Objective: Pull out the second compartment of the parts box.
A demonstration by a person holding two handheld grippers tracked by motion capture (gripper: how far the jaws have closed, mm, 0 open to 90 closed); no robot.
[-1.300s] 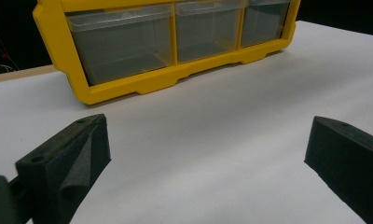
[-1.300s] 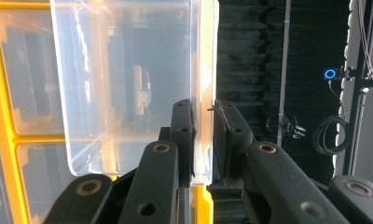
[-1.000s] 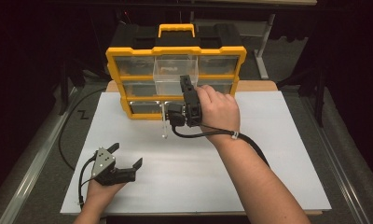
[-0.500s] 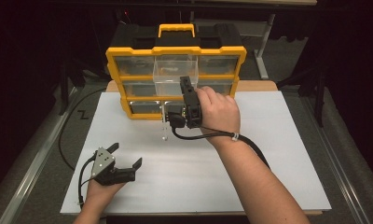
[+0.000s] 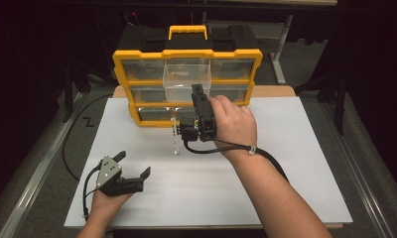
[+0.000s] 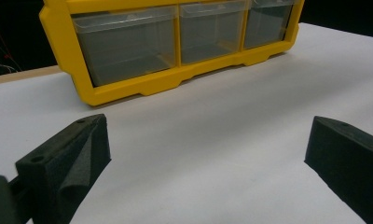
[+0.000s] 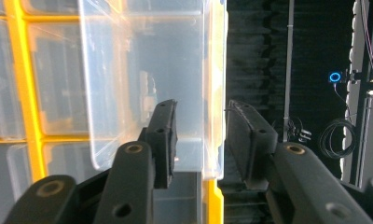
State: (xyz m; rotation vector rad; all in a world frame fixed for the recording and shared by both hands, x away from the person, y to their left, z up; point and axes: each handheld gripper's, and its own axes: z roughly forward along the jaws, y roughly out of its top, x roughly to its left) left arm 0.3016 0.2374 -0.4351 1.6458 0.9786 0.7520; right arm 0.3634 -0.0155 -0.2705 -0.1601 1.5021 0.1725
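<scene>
A yellow and black organiser (image 5: 186, 53) with clear drawers stands at the back of the white table (image 5: 296, 163). Its top middle drawer (image 5: 186, 74) is pulled out toward me. My right gripper (image 5: 197, 90) reaches to the drawer's front, turned on its side. In the right gripper view the drawer's (image 7: 142, 70) front wall runs between the jaws, one jaw inside and one outside, and the right gripper (image 7: 201, 121) is shut on it. My left gripper (image 5: 134, 163) rests low at the front left, open and with nothing in it. The left gripper (image 6: 208, 154) points at the organiser's (image 6: 128, 91) bottom row.
A thin clear upright piece (image 5: 175, 136) stands on the table just in front of the organiser, left of my right hand. A black cable (image 5: 72, 148) loops off the table's left side. Dark floor and metal stands surround the table.
</scene>
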